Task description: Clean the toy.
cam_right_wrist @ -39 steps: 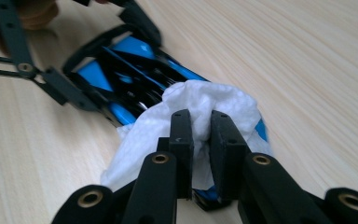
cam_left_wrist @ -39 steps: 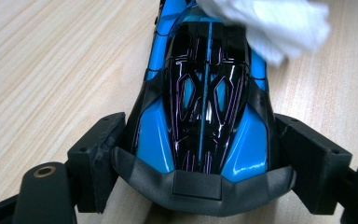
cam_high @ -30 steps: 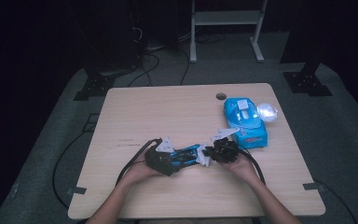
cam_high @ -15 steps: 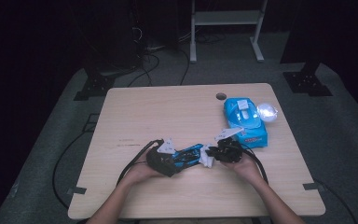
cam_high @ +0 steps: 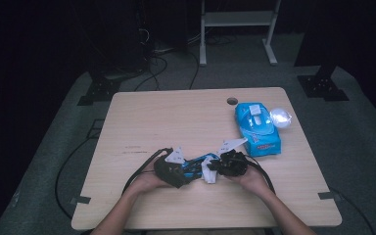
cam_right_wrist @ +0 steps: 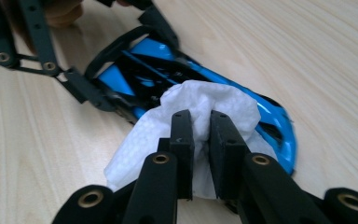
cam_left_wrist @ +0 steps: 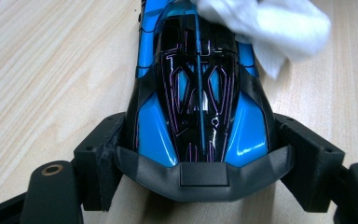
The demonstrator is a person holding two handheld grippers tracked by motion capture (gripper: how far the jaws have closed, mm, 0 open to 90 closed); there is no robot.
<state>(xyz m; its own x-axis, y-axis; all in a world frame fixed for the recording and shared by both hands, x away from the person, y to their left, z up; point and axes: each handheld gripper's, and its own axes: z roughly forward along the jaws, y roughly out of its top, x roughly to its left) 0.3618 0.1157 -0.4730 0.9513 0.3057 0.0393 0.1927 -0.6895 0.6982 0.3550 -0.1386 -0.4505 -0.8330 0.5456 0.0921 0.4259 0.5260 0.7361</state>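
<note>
Toy car [cam_left_wrist: 198,93], blue-black, on table [cam_high: 176,117], clamped across sides by left gripper [cam_left_wrist: 200,163]; right gripper [cam_right_wrist: 200,140] jaws pinching white wipe [cam_right_wrist: 200,105] against car; wipes pack [cam_high: 257,128] closed, far right, seen from high view

The surface [cam_high: 176,122] is pale wood with rounded corners and a round cable hole [cam_high: 232,101] near its far edge; a blue wipes pack [cam_high: 257,128] lies flat near the far right corner, a clear round lid [cam_high: 280,117] just beside it toward the right edge; a blue and black toy car [cam_high: 196,164] rests near the middle of the near edge; the left half is bare.
</note>
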